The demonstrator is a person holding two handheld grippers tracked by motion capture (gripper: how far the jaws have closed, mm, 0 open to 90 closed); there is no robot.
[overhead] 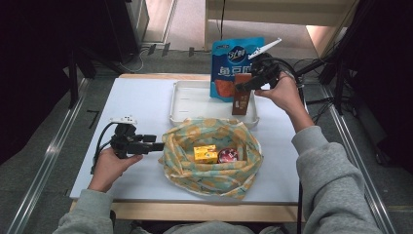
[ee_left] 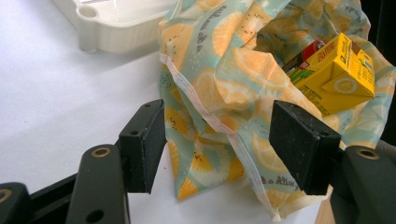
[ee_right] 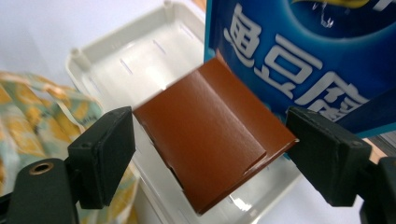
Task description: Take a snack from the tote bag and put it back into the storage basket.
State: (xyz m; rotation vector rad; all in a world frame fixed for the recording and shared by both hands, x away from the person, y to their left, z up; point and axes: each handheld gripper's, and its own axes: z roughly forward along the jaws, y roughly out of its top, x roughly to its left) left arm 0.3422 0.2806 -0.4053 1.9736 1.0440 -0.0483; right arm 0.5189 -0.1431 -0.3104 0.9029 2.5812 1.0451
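Observation:
A brown carton (overhead: 241,102) stands upright at the right end of the white tray (overhead: 195,100), in front of a blue snack pouch (overhead: 234,63). My right gripper (overhead: 242,87) hovers at the carton's top. In the right gripper view the carton (ee_right: 210,135) lies between the wide-open jaws of that gripper (ee_right: 210,149); I see no pad pressing on it. A lemon-print cloth bag (overhead: 214,175) holds a yellow box (overhead: 205,154) and a red can (overhead: 228,155). My left gripper (overhead: 160,146) is open at the bag's left rim, with the cloth (ee_left: 219,84) between its jaws (ee_left: 219,149).
The tray (ee_right: 140,60) is bare apart from the carton and the pouch (ee_right: 289,51). The white tabletop (overhead: 136,97) has free room left of the tray and bag. Dark stands and cables flank the table on both sides.

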